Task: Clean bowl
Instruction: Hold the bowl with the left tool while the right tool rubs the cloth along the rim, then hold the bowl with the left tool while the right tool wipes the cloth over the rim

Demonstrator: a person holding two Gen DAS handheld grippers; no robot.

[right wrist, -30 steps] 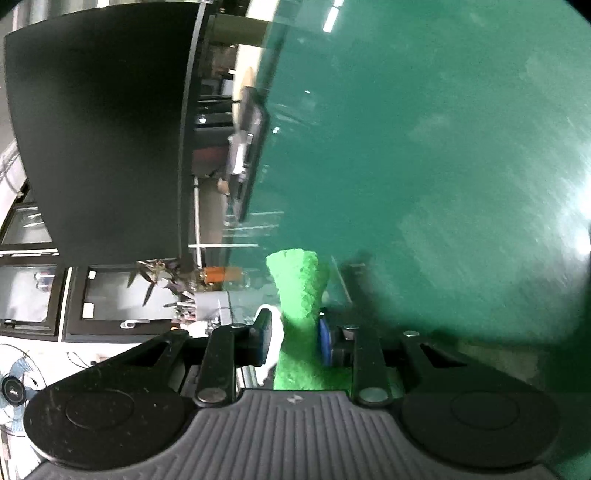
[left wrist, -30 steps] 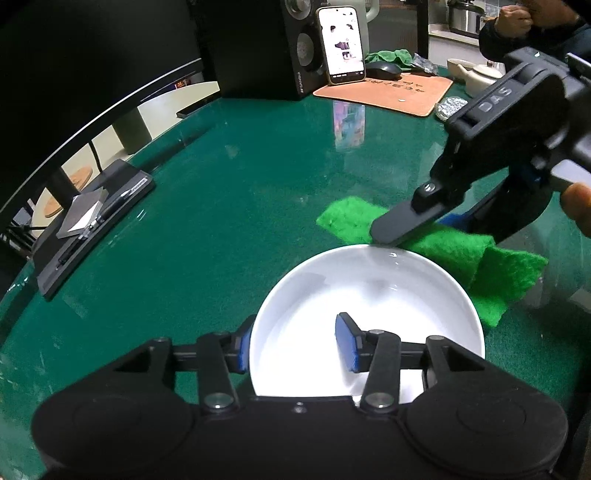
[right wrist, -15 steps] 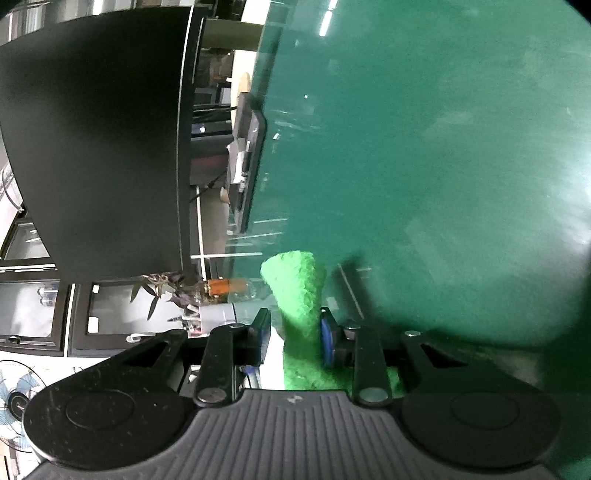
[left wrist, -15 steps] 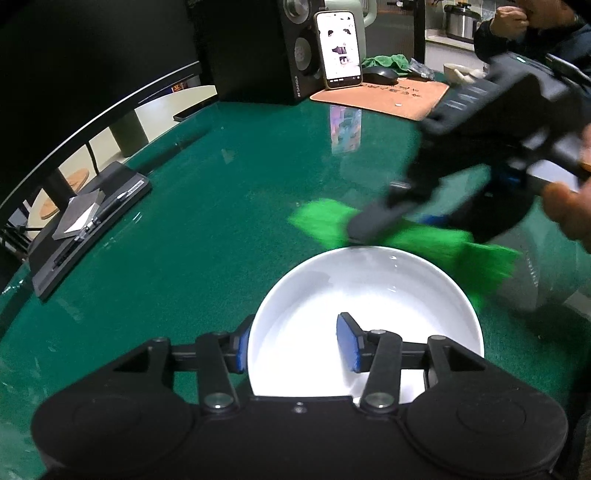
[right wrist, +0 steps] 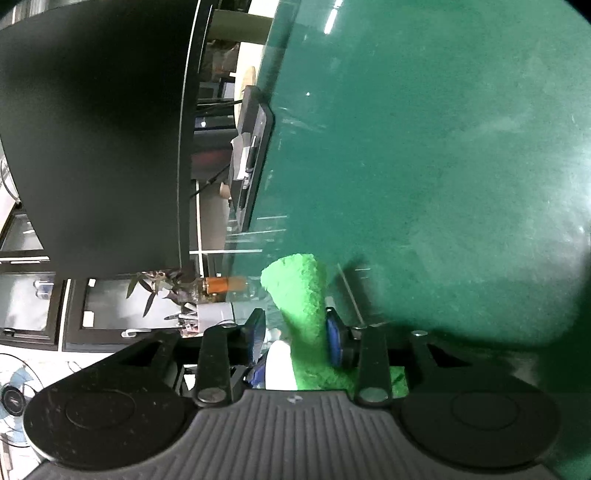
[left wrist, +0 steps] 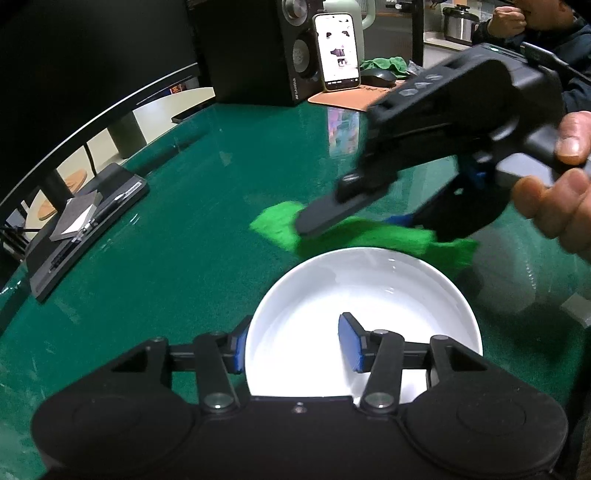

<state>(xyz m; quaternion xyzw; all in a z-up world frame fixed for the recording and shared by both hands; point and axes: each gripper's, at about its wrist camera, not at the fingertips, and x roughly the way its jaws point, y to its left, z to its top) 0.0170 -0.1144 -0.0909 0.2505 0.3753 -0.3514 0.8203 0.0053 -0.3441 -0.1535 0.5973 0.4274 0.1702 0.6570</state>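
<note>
A white bowl (left wrist: 369,288) sits on the green table, low in the left wrist view. My left gripper (left wrist: 293,349) straddles its near rim, one pad outside and one inside, with a wide gap, so it is open. Just beyond the far rim, a hand (left wrist: 554,184) holds my right gripper (left wrist: 351,227), turned on its side. A bright green cloth (left wrist: 280,221) lies between its fingers. In the right wrist view the cloth (right wrist: 299,288) rests against one pad of this gripper (right wrist: 295,328), with a gap at the other. Its jaws are opening. The bowl (right wrist: 279,363) shows as a white sliver.
A phone (left wrist: 338,51) leans on a black speaker (left wrist: 258,48) at the back, next to a brown mat (left wrist: 354,98). A flat black device (left wrist: 88,221) lies at the left table edge under a dark monitor. A person (left wrist: 517,22) sits at the back right.
The right gripper has carried the cloth leftward and closer along the bowl's far rim. The gap beside the cloth has widened. The left gripper and bowl have kept still.
</note>
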